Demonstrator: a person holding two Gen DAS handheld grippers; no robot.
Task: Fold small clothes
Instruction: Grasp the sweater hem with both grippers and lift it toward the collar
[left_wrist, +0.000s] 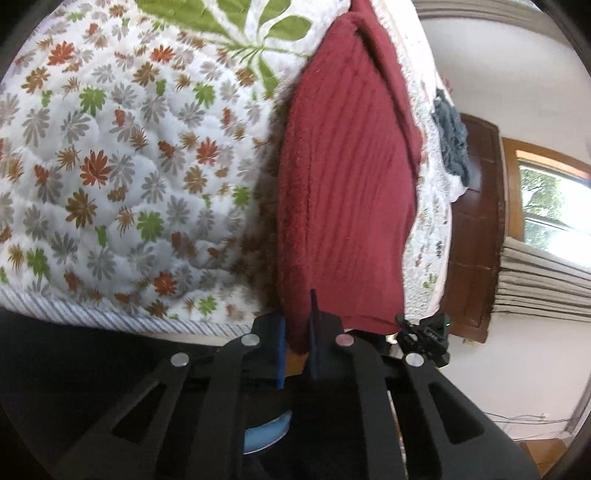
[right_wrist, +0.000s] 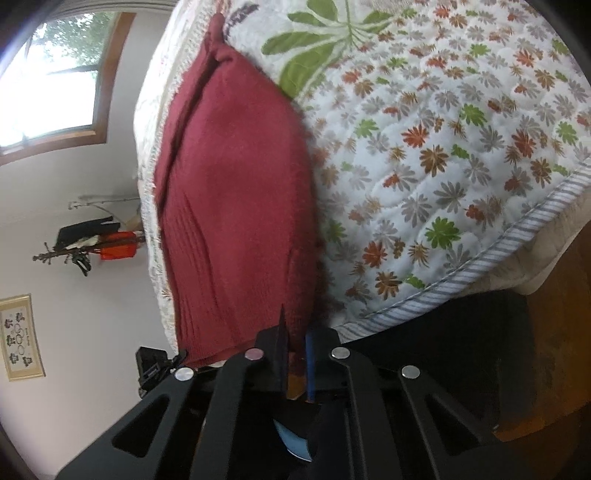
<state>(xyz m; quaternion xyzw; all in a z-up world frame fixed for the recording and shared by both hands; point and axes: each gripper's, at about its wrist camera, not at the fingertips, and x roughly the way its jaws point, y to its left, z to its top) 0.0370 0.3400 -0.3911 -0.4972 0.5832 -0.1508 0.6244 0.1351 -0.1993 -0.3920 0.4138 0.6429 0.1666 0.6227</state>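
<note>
Nearest in the left wrist view: left gripper (left_wrist: 295, 343) clenched on the near hem of a dark red knit garment (left_wrist: 347, 192), cloth pinched between the two narrow blue-edged fingers (left_wrist: 314, 332). Same at the right: right gripper (right_wrist: 295, 354) clamped on the other near corner of that knit garment (right_wrist: 236, 206), a fold of red wool caught between its fingers (right_wrist: 283, 350). Opposite gripper's body visible at hem level in each view, so both grips on one edge, some way apart. Garment lying on a quilted bedspread (left_wrist: 122, 155) printed with red, green and grey leaves, near the striped border (left_wrist: 110, 314), running away toward the far side; ribbed face up, a second layer showing along one long side, so apparently folded once lengthwise already. Judged step: near hem to be carried over onto the far end. To do well: both corners raised together and level, hem kept taut between grips, no sag in the middle; travel straight along the ribs; far edge matched before letting go; low lift so the under layer stays put. Knit looks thick and soft, likely to slump if slack. Beyond the bed: a grey-blue bundle (left_wrist: 452, 140), wooden door (left_wrist: 480, 221), window (left_wrist: 554, 206).
</note>
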